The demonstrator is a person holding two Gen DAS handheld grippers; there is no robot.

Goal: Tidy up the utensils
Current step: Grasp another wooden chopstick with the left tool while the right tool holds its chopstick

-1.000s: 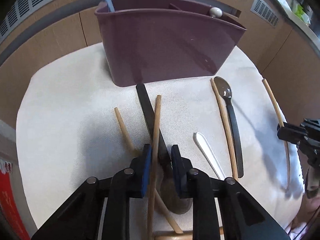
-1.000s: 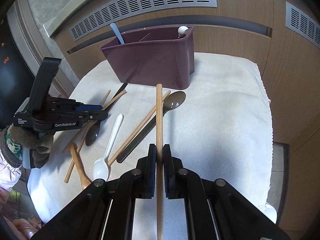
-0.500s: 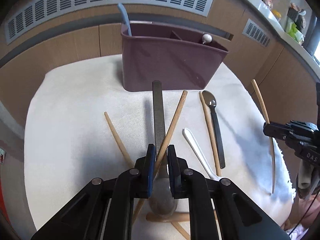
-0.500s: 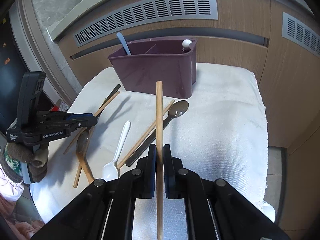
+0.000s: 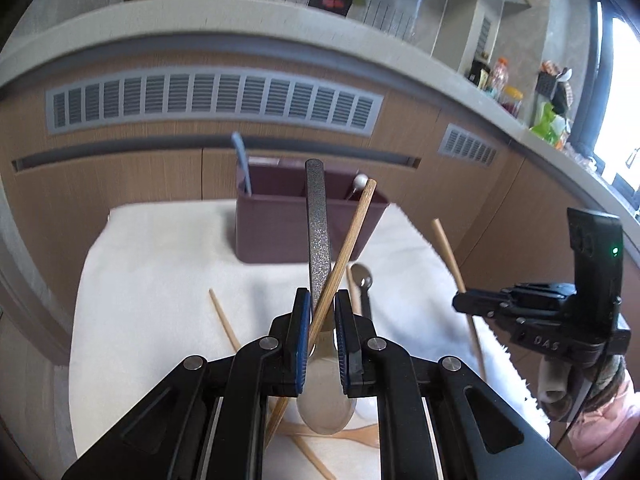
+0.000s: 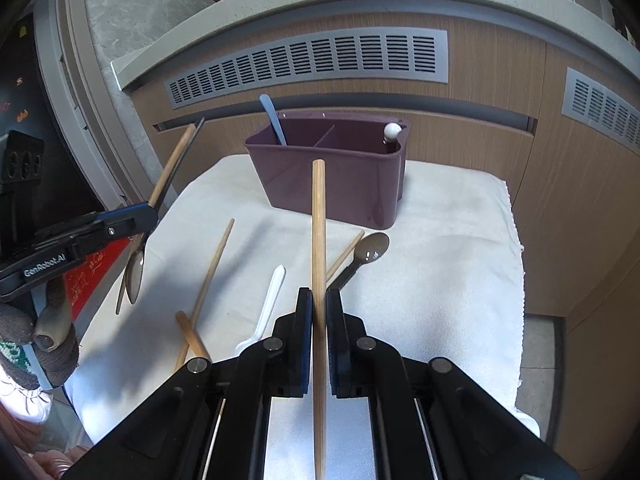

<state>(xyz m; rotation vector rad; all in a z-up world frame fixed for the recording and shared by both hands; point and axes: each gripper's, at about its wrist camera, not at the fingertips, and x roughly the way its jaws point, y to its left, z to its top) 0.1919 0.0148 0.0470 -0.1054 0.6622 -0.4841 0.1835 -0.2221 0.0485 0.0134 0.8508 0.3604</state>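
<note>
The left gripper (image 5: 322, 312) is clamped on a metal spoon (image 5: 318, 232) and a wooden chopstick (image 5: 346, 240) together (they cross between the pads), both lifted off the white cloth (image 5: 160, 280). The right gripper (image 6: 319, 312) pinches a second chopstick (image 6: 318, 220), pointing toward twelve o'clock. Farther off at twelve stands the purple utensil holder (image 6: 344, 184), holding a blue utensil (image 6: 272, 120).
</note>
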